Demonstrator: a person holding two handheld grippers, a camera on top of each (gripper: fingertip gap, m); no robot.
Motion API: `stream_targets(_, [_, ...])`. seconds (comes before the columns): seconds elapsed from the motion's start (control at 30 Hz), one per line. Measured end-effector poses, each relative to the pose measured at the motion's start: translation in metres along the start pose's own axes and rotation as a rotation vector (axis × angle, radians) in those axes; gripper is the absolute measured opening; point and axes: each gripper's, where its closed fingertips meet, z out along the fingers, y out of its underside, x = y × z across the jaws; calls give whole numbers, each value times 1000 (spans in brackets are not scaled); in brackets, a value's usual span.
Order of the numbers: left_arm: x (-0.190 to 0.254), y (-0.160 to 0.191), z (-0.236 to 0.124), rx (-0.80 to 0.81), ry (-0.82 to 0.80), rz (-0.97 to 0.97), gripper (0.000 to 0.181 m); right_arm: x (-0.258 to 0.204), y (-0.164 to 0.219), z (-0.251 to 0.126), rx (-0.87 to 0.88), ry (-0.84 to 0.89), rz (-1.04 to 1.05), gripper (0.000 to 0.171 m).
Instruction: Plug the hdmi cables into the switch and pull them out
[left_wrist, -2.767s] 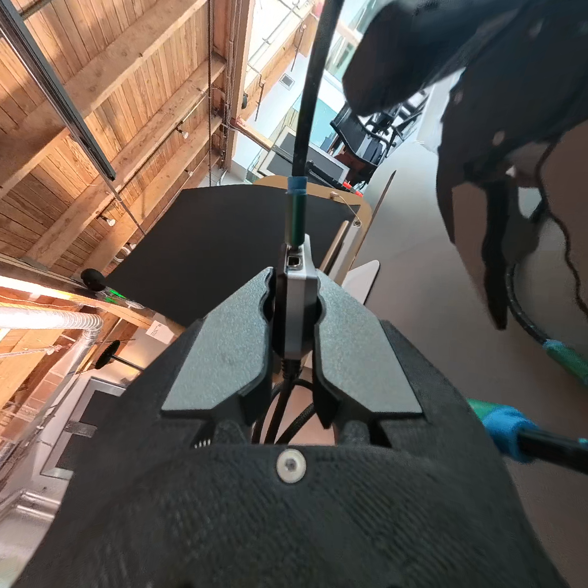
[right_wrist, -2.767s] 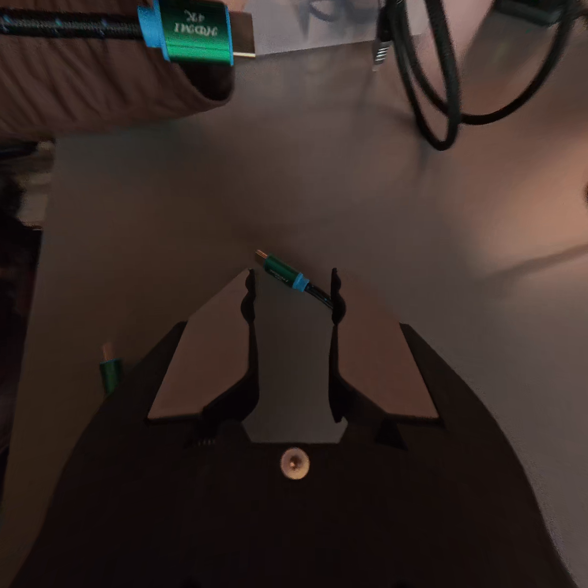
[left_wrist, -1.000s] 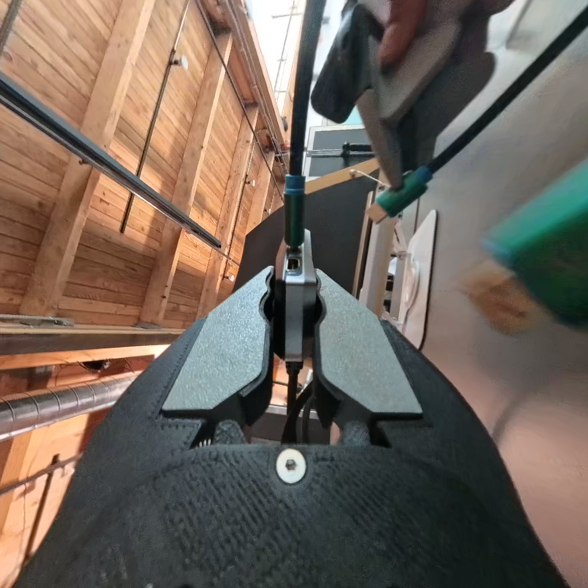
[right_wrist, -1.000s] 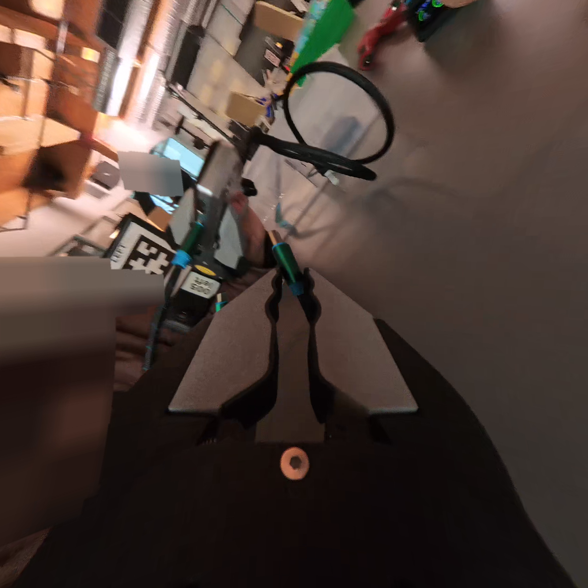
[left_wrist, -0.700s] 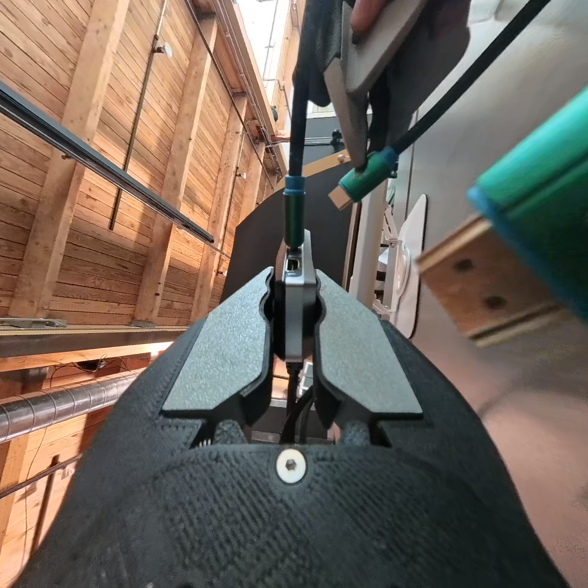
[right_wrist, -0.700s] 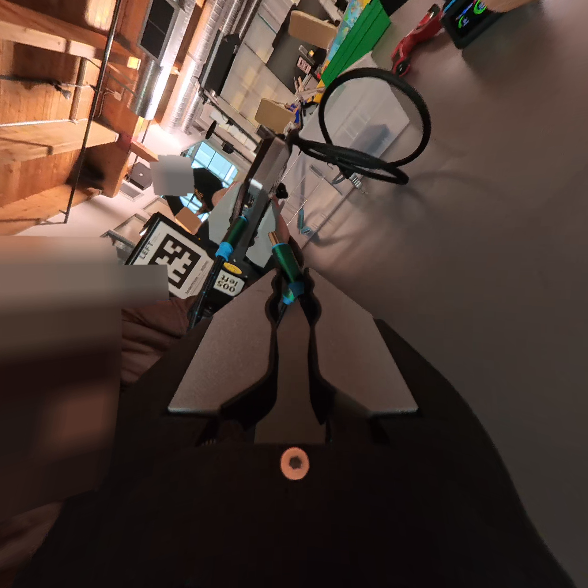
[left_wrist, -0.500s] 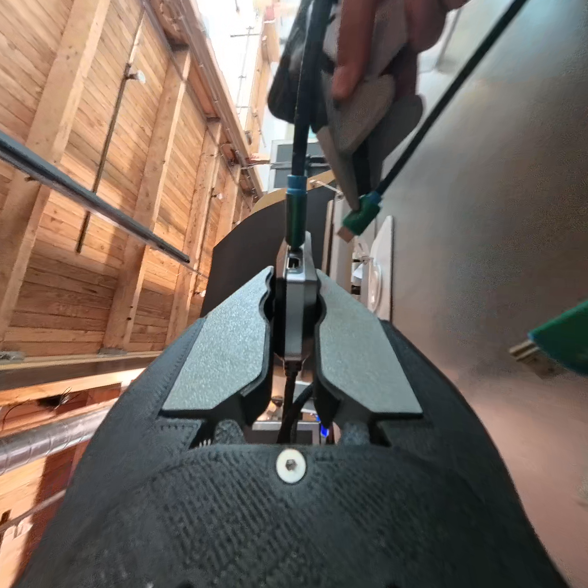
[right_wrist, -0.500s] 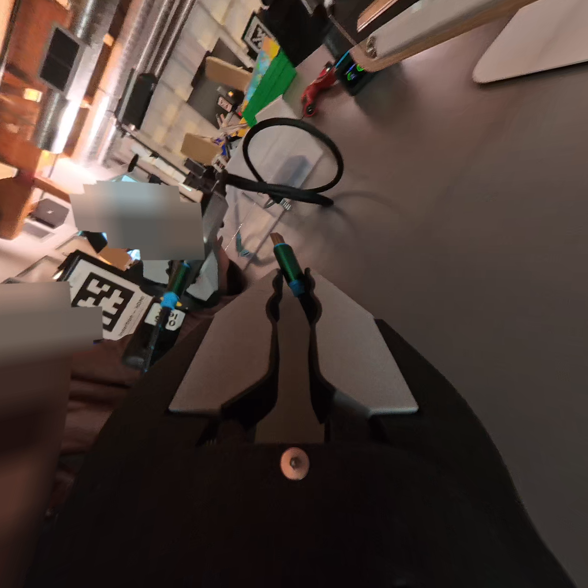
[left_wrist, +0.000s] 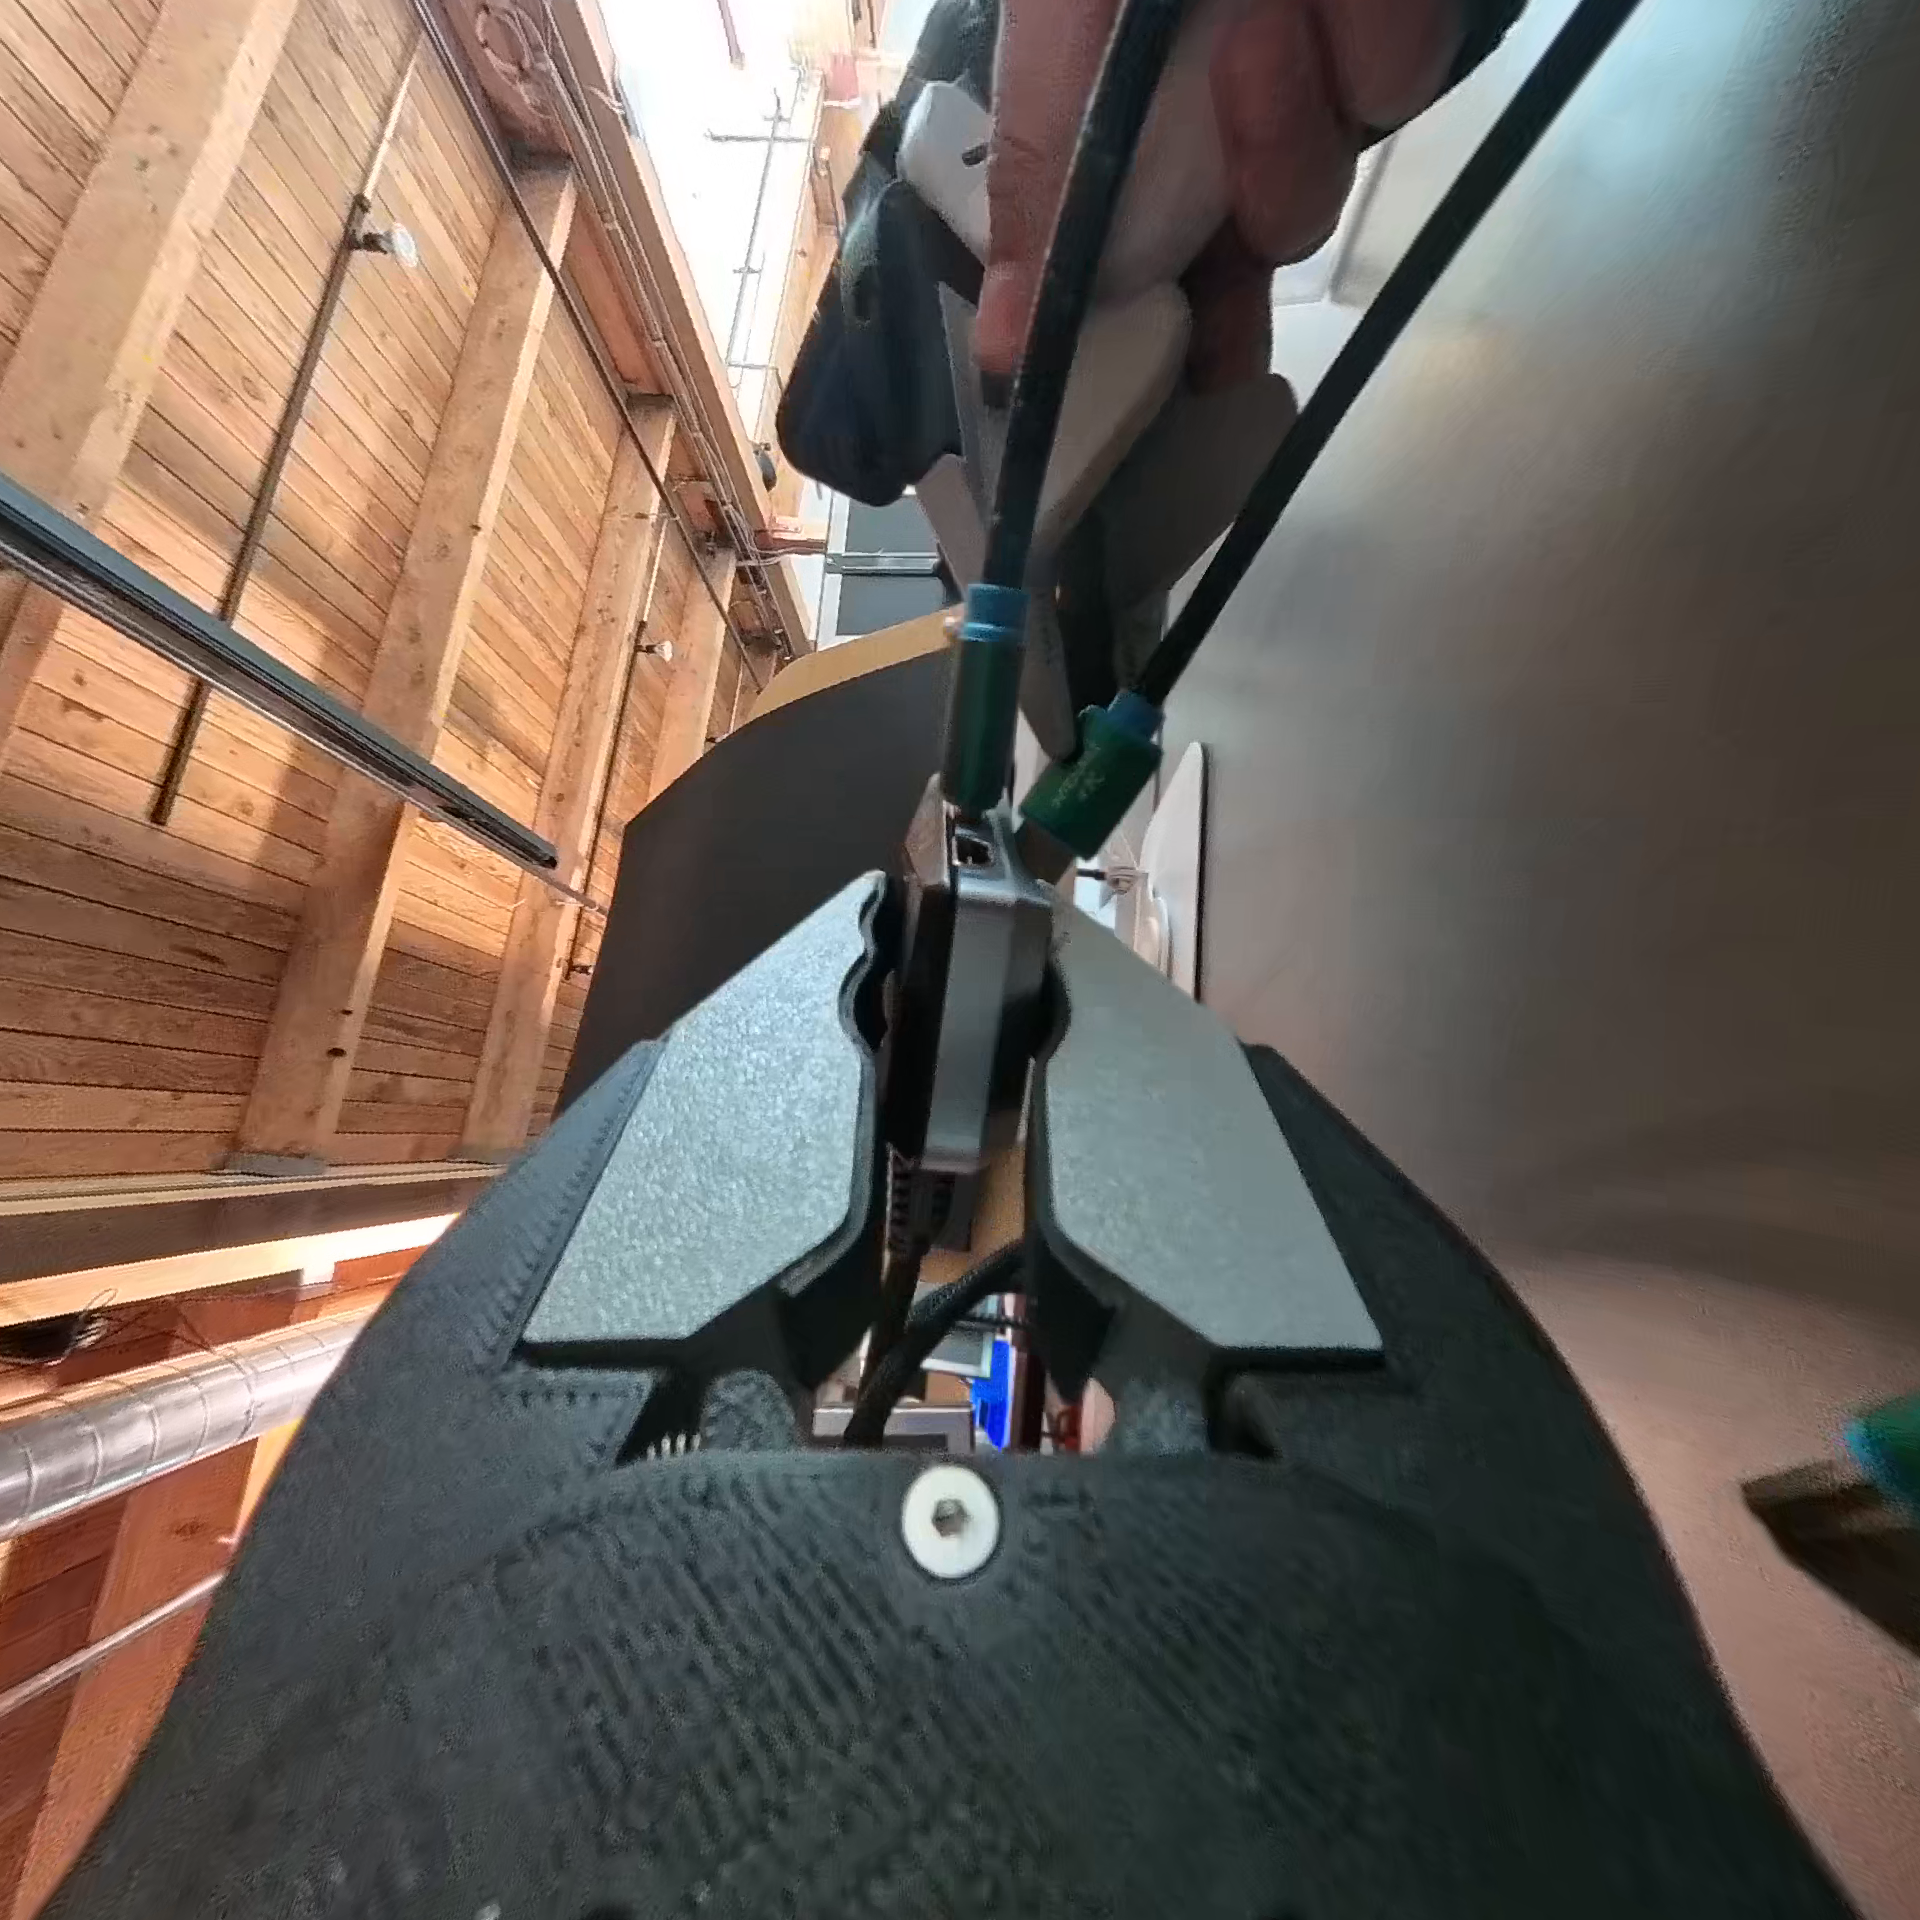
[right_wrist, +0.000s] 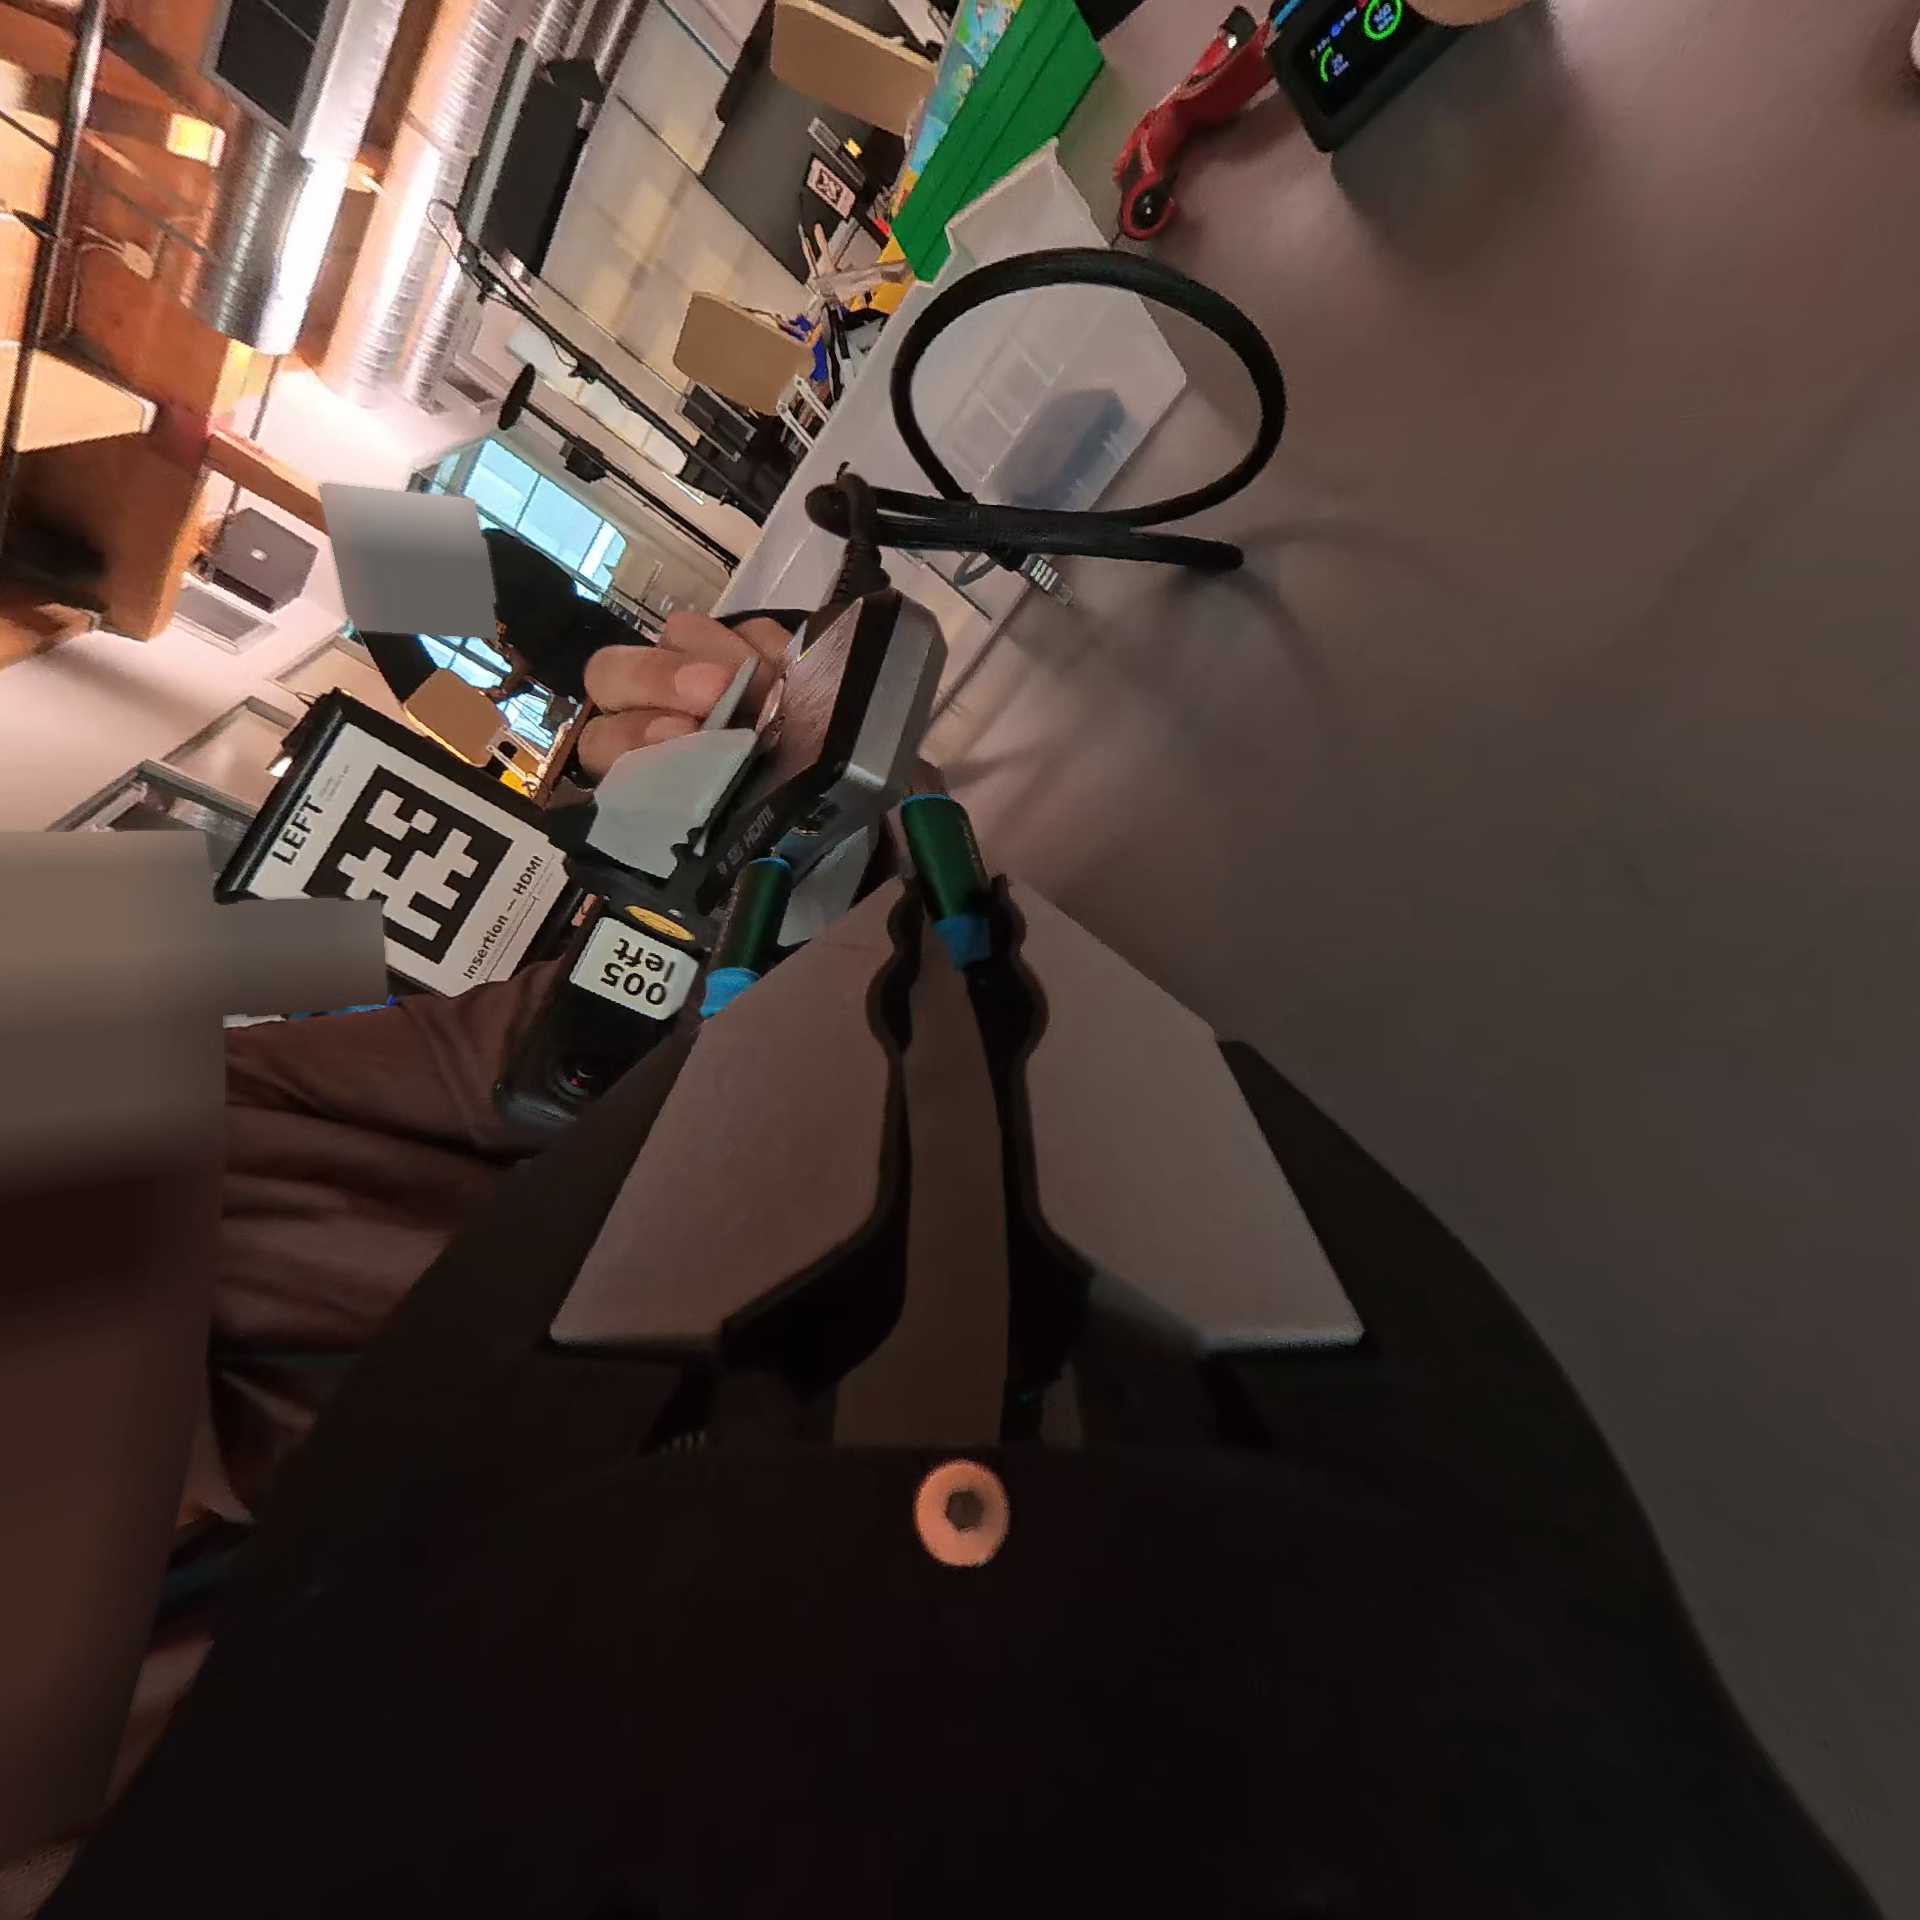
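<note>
Your left claw (left_wrist: 961, 935) is clamped on the grey switch (left_wrist: 977, 997), gripping it by its flat sides so its port edge points away from the camera. One green HDMI plug (left_wrist: 982, 717) with a blue collar is seated in that edge, its black cable rising past your hand (left_wrist: 1143, 156). Just beside it, a second green plug (left_wrist: 1086, 784) is angled in toward the neighbouring port; whether its metal tip has entered is hidden behind the switch corner.

Your right claw (right_wrist: 951, 930) is pinched nearly closed on that second plug (right_wrist: 940, 847), gripping at its blue collar with the green body sticking out ahead toward the switch (right_wrist: 857, 717). From this side you see what the left wrist view hides: the switch's dark top face, the seated plug (right_wrist: 753, 914) next to the one you hold, and the braided black cable (right_wrist: 1081, 405) leaving the switch's far end in a loop over the grey worktop (right_wrist: 1558, 727).

Only the left wrist view shows a third green connector (left_wrist: 1860, 1507), blurred at the lower right edge. Only the right wrist view shows the clear plastic bin (right_wrist: 1049, 384) under the loop, the red toy (right_wrist: 1179, 135) and the small screened device (right_wrist: 1361, 62) at the far side of the worktop.
</note>
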Motion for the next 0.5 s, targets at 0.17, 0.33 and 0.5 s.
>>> stream_targets(0.17, [0, 1, 0, -17, 14, 17, 20, -3, 1, 2, -5, -13, -10, 10])
stream_targets(0.33, [-9, 9, 1, -47, -5, 49, 20, 10, -10, -12, 57, 85, -17, 10])
stream_targets(0.5, [-15, 25, 0, -69, -42, 102, 20, -13, -20, -19, 111, -64, -3, 9])
